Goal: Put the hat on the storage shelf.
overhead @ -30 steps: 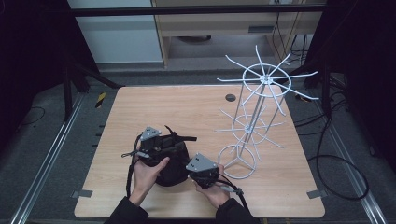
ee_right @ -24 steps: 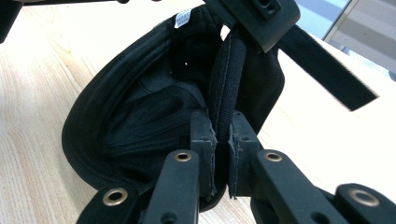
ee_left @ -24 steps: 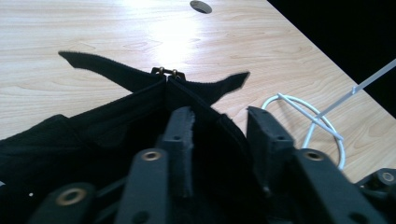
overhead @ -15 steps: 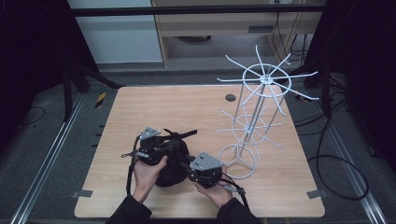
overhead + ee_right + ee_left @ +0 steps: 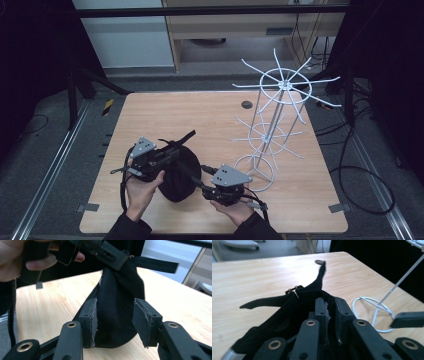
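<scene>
Left gripper (image 5: 167, 156) clamped tight on the black cap (image 5: 176, 175) — right gripper's (image 5: 197, 182) jaws have just been opening, apart now, cap hanging between them unpressed.

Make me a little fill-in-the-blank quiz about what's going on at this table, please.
1. The left gripper is clamped on a ____ cap.
2. The right gripper's jaws stand ____, one on each side of the cap.
3. The rack is made of white ____.
4. The table top is made of ____.

Missing words: black; open; wire; wood
</scene>
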`<state>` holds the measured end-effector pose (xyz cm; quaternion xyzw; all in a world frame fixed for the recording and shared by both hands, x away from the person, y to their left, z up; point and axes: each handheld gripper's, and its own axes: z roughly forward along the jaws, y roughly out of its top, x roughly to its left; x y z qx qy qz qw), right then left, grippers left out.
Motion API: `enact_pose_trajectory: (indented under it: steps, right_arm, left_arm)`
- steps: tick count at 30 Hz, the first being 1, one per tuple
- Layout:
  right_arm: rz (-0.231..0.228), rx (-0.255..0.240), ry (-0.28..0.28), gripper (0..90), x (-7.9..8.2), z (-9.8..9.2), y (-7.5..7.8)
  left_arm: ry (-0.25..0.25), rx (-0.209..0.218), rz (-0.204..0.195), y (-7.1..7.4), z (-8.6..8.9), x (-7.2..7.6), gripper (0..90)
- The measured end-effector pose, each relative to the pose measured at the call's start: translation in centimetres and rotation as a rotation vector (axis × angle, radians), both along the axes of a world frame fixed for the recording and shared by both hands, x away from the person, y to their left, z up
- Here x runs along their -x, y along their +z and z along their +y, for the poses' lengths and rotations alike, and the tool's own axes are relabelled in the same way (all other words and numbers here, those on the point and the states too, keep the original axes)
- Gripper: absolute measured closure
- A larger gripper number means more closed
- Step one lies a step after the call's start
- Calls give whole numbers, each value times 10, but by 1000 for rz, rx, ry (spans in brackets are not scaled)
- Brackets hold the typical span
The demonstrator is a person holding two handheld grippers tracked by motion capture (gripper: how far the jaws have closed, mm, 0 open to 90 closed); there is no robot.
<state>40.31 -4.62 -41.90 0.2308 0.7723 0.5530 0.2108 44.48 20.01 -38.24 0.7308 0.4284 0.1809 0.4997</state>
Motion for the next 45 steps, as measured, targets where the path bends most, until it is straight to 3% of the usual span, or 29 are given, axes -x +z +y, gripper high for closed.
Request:
enact_pose_trajectory:
  steps: [4, 13, 22, 25, 29, 35, 39, 45]
  right_arm:
    - [-5, -4, -8, 523, 2, -1, 6]
    - [58, 49, -53, 518, -12, -1, -17]
    - [88, 1, -59, 476, -22, 0, -20]
    - [107, 5, -42, 576, -23, 0, -20]
    - [139, 15, -35, 814, -25, -1, -22]
    - [136, 20, -33, 869, -22, -3, -15]
    - [107, 42, -49, 868, -17, -4, 0]
    - [89, 80, -43, 867, -11, 9, 13]
  left_arm:
    - [-5, 11, -11, 3, 6, 3, 820]
    - [-57, 66, -59, 17, 13, 16, 824]
    - [-145, 69, -92, 22, 2, 27, 825]
    - [-161, 57, -92, 20, -1, 27, 825]
    - [-168, 60, -82, 17, -1, 25, 826]
    - [-149, 67, -83, 17, 5, 24, 807]
    - [-89, 23, -96, 15, 13, 26, 714]
    - [-15, -3, -76, 5, 33, 29, 677]
